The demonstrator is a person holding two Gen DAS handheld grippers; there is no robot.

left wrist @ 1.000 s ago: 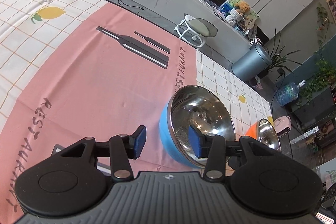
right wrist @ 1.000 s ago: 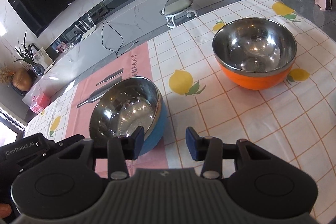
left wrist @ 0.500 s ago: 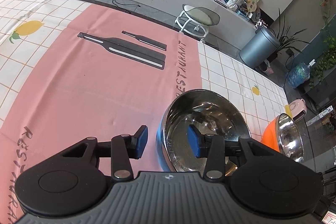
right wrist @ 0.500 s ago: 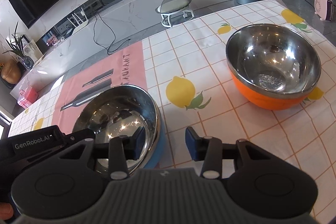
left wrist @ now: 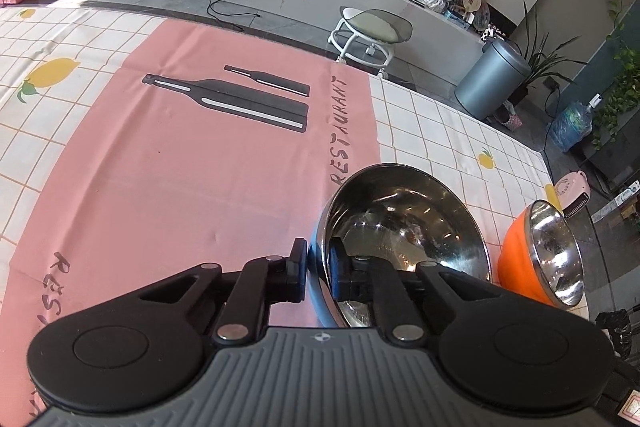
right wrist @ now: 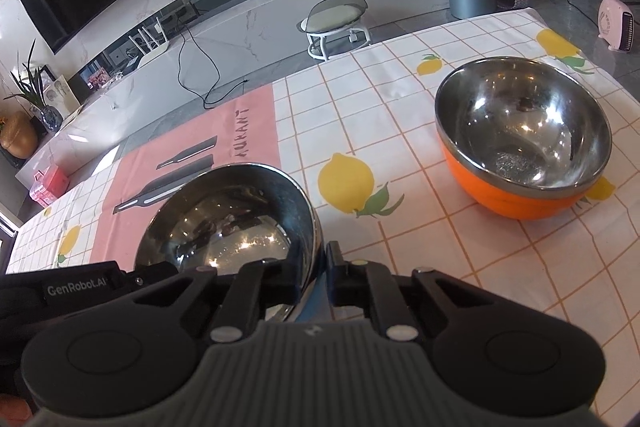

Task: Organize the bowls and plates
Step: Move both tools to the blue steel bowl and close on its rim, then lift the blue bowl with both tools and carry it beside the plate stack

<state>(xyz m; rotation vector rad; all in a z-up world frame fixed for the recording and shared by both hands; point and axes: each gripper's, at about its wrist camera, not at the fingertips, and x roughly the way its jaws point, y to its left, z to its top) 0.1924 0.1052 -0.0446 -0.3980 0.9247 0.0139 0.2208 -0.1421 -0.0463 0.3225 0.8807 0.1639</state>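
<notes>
Both tools (left wrist: 319, 269) (right wrist: 316, 277) pinching blue bowl (left wrist: 404, 223)

The right gripper (right wrist: 319, 269) is pinching the near rim of a round steel-lined bowl with a blue outer shell (right wrist: 228, 223), one finger inside the bowl and the other outside. A second black gripper body (right wrist: 76, 285) is sitting against the same bowl from the left. That bowl is resting on the pink placemat printed with black bottles (right wrist: 200, 155). A matching steel-lined bowl with an orange shell (right wrist: 524, 137) is standing upright, well apart, toward the right edge of the table with the lemon-print checked cloth (right wrist: 360, 131).
</notes>
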